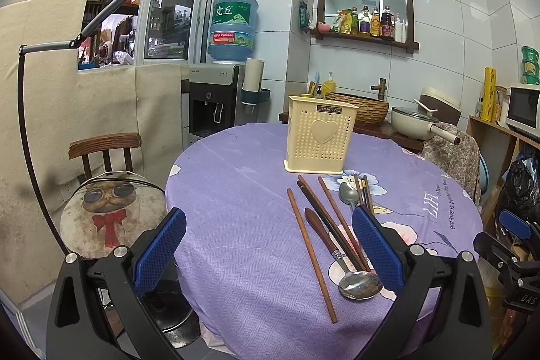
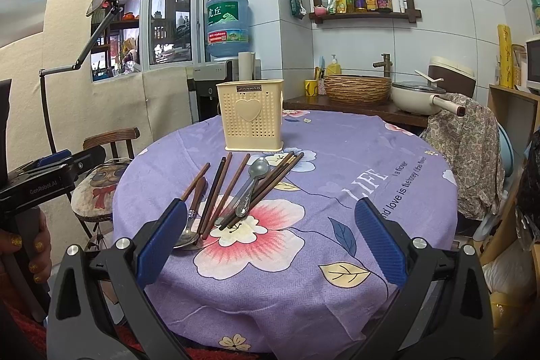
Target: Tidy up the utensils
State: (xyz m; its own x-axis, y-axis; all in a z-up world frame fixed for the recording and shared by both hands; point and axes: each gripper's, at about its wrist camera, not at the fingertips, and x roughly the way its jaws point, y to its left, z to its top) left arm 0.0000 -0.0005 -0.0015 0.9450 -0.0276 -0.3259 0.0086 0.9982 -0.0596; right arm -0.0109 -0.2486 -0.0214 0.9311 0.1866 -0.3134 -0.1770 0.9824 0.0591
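At the far left of the right wrist view, a hand [image 2: 20, 245] grips the handle of the left tongs [image 1: 268, 250], which hang level over the near left edge of the round surface [image 1: 236, 191], blue pads spread wide and holding nothing. A chair [image 1: 108, 218] with a cat cushion stands just left of the surface. The utensils lie loose on the purple cloth in a fan: a lone brown chopstick [image 1: 310, 248] on the left, then a wooden-handled spoon [image 1: 341, 258] with its bowl toward the near edge, several dark chopsticks [image 2: 219, 191] beside it, and a grey spoon [image 2: 251, 184] resting across more chopsticks on the right. Beyond them, farther in, a cream perforated holder [image 2: 249, 115] stands upright, apart from the pile. The right tongs [image 2: 270, 240] hover over the near edge right of the utensils, likewise gaping and empty.
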